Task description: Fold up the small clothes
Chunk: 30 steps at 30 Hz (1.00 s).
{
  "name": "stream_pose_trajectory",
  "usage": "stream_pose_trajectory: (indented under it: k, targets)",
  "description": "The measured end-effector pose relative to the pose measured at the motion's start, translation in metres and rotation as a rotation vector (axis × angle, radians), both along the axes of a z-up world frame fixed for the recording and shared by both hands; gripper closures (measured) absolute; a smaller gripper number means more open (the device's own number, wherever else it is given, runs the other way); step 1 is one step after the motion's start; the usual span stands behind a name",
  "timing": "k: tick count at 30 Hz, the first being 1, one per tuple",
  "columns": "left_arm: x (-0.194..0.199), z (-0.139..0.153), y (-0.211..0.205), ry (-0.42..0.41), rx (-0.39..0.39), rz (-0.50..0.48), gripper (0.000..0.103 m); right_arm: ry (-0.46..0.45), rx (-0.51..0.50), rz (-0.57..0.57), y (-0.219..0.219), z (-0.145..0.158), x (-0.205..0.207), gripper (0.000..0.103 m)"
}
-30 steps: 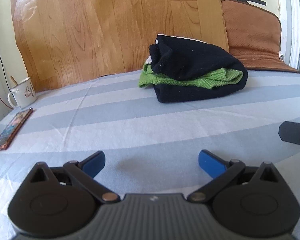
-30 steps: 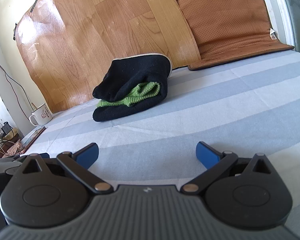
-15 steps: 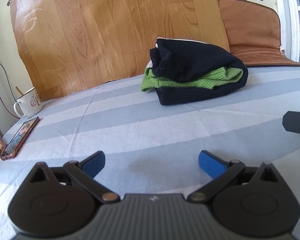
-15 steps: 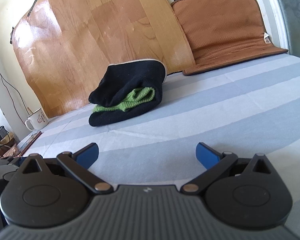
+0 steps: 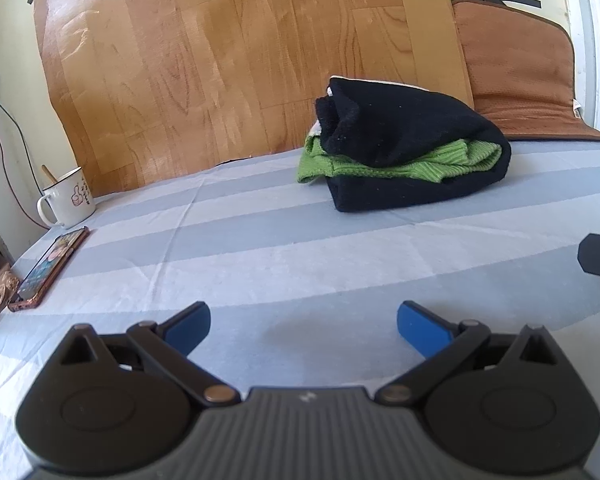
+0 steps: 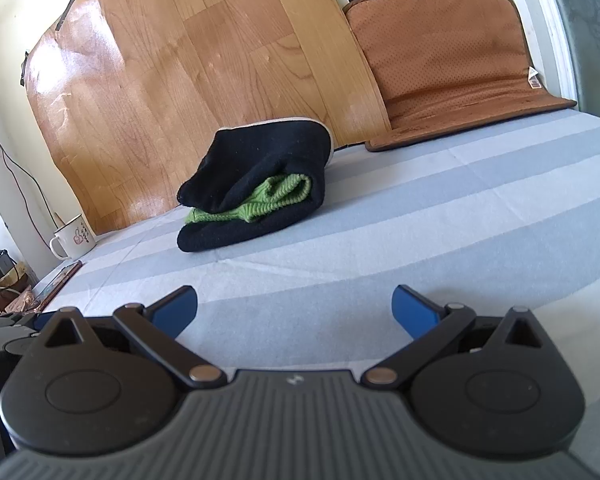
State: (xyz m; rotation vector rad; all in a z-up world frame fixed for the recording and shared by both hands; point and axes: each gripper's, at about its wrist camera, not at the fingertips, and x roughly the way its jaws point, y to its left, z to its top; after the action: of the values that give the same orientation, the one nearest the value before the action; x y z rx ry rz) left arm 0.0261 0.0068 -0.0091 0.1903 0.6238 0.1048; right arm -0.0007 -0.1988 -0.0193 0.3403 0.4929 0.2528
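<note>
Right now I hold both tools low over the blue and white striped sheet that covers the flat surface; I cannot tell if it is a bed or a desk beneath. The left gripper has its jaws spread wide and nothing is between them, and the right gripper is the same, wide apart and holding nothing.

The task's thing, a folded bundle of black fleece cloth with a green ribbed knit piece inside, lies well ahead of both tools, near the wood-pattern board that leans at the back. From the right wrist view the bundle looks already doubled over, the black layer wrapping the green one.

I judge that this fold is finished, or almost, and that I am now between steps. The next move calls for a decision: if the bundle needs one more fold or a tidy edge, I must bring both tools forward and take the loose black flap at its left end. A white enamel mug and a phone lie at the left edge, apart from the work.
</note>
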Motion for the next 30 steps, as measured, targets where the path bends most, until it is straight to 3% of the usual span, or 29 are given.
stream_pose_trajectory:
  k: [30]
  targets:
    - [-0.0009,0.002,0.006,-0.006,-0.028,0.017,0.0,-0.008,-0.001,-0.002,-0.0004,0.0006,-0.0006,0.0]
